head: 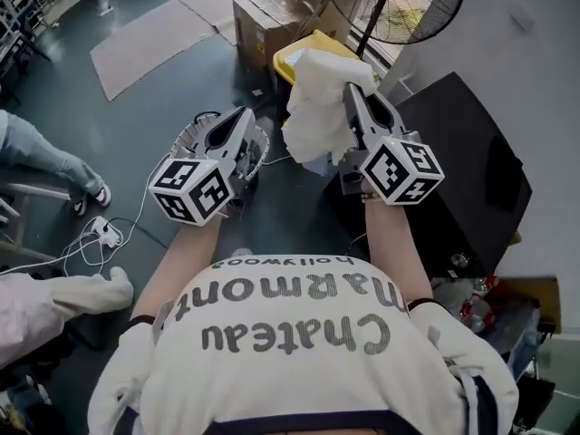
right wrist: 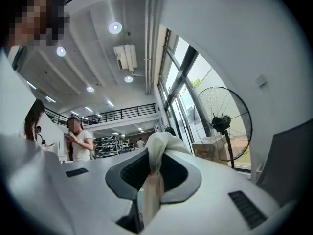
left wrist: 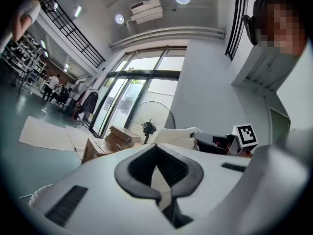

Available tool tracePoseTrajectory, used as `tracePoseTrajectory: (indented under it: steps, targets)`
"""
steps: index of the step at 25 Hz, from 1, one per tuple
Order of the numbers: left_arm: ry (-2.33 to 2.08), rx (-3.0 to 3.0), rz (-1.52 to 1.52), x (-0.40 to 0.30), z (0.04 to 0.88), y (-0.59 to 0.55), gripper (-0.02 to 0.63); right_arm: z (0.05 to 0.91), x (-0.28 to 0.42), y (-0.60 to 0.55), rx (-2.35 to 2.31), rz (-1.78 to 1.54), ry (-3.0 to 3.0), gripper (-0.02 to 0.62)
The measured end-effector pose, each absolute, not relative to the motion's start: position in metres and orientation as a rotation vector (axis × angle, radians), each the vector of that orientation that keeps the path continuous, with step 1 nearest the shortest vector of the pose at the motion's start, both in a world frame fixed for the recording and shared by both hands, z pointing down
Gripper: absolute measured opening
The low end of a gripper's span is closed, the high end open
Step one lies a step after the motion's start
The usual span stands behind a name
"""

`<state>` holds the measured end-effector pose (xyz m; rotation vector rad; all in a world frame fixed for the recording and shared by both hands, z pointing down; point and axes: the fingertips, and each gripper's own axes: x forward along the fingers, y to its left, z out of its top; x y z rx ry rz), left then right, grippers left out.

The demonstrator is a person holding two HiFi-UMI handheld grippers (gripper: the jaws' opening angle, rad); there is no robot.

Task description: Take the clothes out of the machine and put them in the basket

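A bunched white cloth (head: 313, 111) hangs in front of me, and my right gripper (head: 349, 93) is shut on it. In the right gripper view a fold of the cloth (right wrist: 159, 143) rises out from between the closed jaws of the right gripper (right wrist: 149, 180). Behind the cloth stands a yellow basket (head: 294, 54), mostly hidden by it. My left gripper (head: 246, 120) is held level to the left, above a round white mesh basket (head: 186, 139). Its jaws stand together in the left gripper view (left wrist: 165, 192), and I see no cloth reaching them. The black machine (head: 471, 170) is at my right.
A standing fan (head: 408, 3) and cardboard boxes (head: 263, 21) are beyond the yellow basket. Flat cardboard sheets (head: 149, 39) lie on the floor. Someone's legs (head: 45, 161) stand at the left, with a power strip and cables (head: 104, 234) near them.
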<state>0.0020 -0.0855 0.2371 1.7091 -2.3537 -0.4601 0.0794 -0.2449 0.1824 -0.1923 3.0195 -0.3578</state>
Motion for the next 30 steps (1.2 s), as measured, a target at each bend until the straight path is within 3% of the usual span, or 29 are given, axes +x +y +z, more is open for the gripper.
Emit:
tracePoseTrajectory:
  steps: [11,30]
  targets:
    - [-2.512,1.422,-0.487,-0.086,0.273,-0.007,0.008,0.191,-0.032,-0.173,0.116,-0.313,3.052,0.066]
    - [-2.61,1.423,-0.436,-0.284,0.248,0.086,0.008,0.149,-0.233,-0.062,0.279,-0.214,2.958,0.066]
